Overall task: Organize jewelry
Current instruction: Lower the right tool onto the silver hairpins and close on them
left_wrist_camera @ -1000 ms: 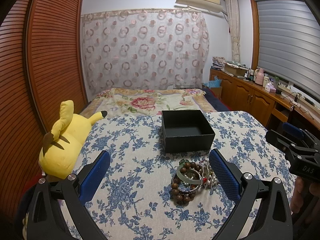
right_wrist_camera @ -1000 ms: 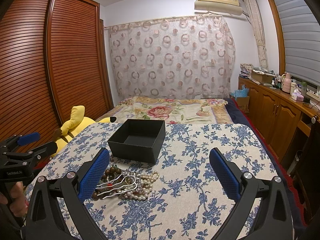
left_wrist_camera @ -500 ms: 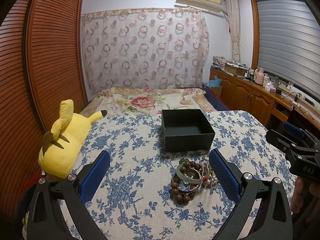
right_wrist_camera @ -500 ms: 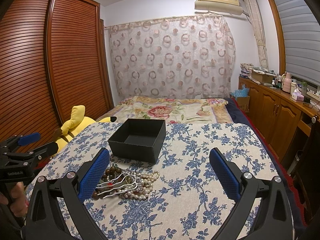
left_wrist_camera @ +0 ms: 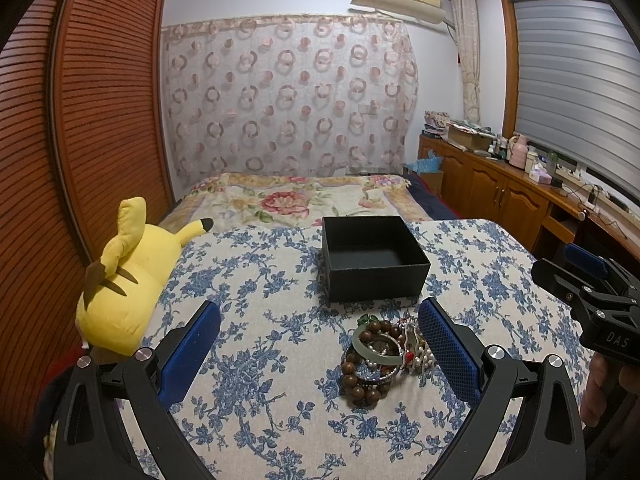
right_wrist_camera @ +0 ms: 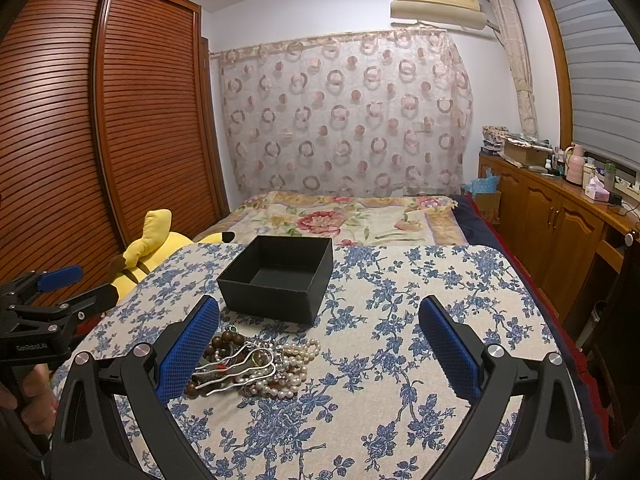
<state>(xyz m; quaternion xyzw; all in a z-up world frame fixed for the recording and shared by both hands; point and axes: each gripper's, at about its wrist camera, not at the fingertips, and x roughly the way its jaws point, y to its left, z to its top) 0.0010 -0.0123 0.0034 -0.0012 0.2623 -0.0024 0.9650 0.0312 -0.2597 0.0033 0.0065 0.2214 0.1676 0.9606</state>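
A tangled pile of jewelry (left_wrist_camera: pixel 384 354) lies on the blue-flowered tablecloth: a brown wooden bead bracelet (left_wrist_camera: pixel 360 384), a pale green bangle (left_wrist_camera: pixel 376 346), pearl strands (right_wrist_camera: pixel 294 364) and a silver hairpin (right_wrist_camera: pixel 236 366). Just behind the pile stands an open, empty black box (left_wrist_camera: pixel 374 262) (right_wrist_camera: pixel 278 276). My left gripper (left_wrist_camera: pixel 320 350) hovers open above the table, its right pad beside the pile. My right gripper (right_wrist_camera: pixel 320 350) is open too, with the pile next to its left pad. Neither holds anything.
A yellow plush toy (left_wrist_camera: pixel 124 284) lies at the table's left edge against the wooden wardrobe (left_wrist_camera: pixel 60 140). Behind the table is a bed with a floral cover (left_wrist_camera: pixel 296 200). Wooden cabinets (right_wrist_camera: pixel 560 224) with bottles run along the right wall.
Almost nothing differs. The left wrist view has shifted a touch, so the jewelry pile sits marginally lower left in it. Both grippers stay open.
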